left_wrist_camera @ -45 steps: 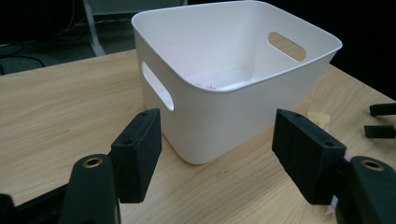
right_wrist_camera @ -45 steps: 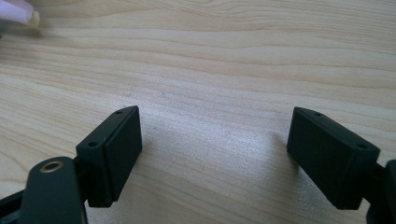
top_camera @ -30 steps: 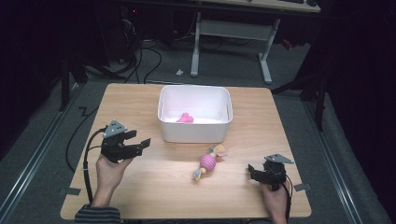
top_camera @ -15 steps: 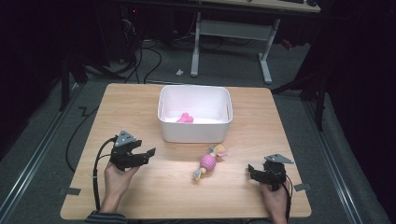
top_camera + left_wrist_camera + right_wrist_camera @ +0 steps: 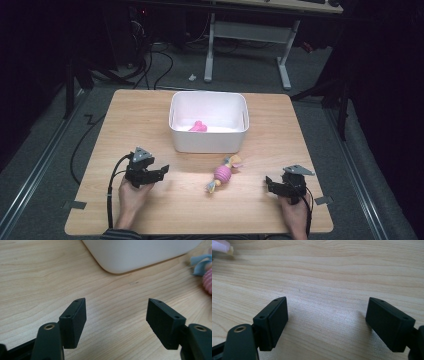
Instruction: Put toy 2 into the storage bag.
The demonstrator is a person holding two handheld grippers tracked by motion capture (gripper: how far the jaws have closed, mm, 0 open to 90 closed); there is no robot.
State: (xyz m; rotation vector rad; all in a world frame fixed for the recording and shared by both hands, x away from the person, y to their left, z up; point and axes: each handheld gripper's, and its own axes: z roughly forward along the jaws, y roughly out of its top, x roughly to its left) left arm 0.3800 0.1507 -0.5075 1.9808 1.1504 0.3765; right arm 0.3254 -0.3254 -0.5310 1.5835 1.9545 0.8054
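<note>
Resting low over the desk (image 5: 150, 107) at its near left corner, the left claw (image 5: 161, 171) is held in a hand (image 5: 131, 194) and points toward the middle, its jaws wide apart with nothing between them. In the left gripper view the bare wood shows in the gap, the rounded corner of the bin (image 5: 140, 255) sits ahead, and a pale blue and pink edge of the toy (image 5: 203, 267) peeks in at the right, so this claw seems aimed to sweep in on the toy from its left. The white bin (image 5: 208, 121) stands at the middle of the desk toward the far side, open on top, with a small pink piece (image 5: 198, 126) already lying inside; it looks like the place where things are collected. Just in front of the bin, apart from its wall, lies the toy (image 5: 223, 173), a pink ball with knotted tufts at both ends, tilted so one end points toward the bin. It lies between the two claws, nearer the middle, within reach of either. Near the right corner the right claw (image 5: 271, 183) also sits low, its jaws spread wide and empty over plain wood in the right gripper view, with a scrap of the toy (image 5: 222, 246) at the far top left. Both claws appear readied for a pick.
</note>
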